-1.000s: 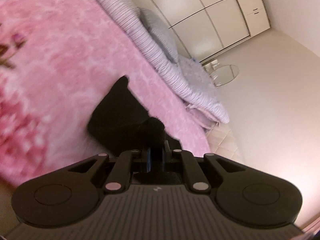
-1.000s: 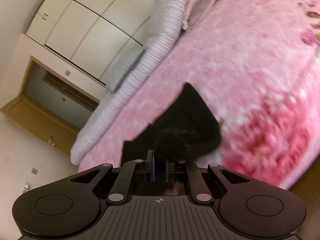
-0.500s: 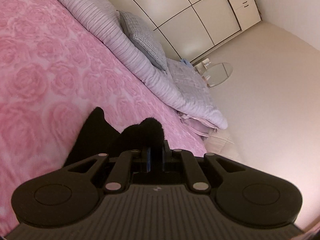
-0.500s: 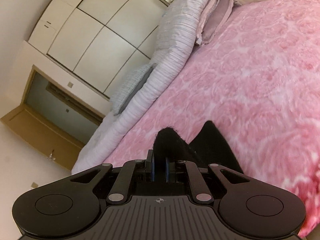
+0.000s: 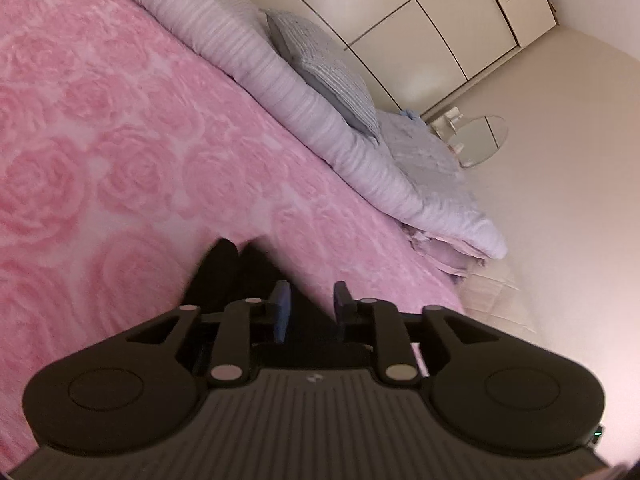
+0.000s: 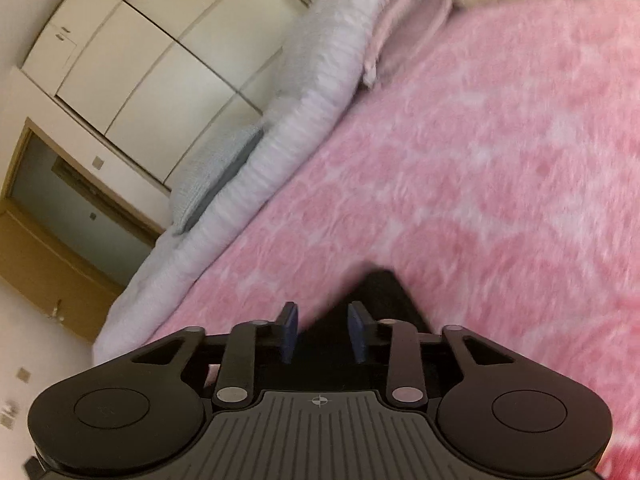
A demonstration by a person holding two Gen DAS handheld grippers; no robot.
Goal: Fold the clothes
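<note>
A black garment [image 5: 232,276] lies on the pink rose-patterned bedspread [image 5: 120,140]. In the left wrist view only its upper corner shows, just beyond and left of my left gripper [image 5: 308,298], which is open with nothing between its blue pads. In the right wrist view the garment [image 6: 384,296] lies under and just past my right gripper [image 6: 322,318], which is also open and empty. Most of the garment is hidden behind the gripper bodies.
A lilac striped duvet roll [image 5: 280,92] and a grey pillow [image 5: 324,64] lie along the bed's far side. White wardrobe doors [image 5: 420,28] stand behind. A round mirror [image 5: 478,140] hangs on the wall. A doorway [image 6: 60,208] shows in the right wrist view.
Both grippers were shut on bunched black cloth and carried it forward over the bed. Now both have opened and the cloth lies flat on the bedspread.
</note>
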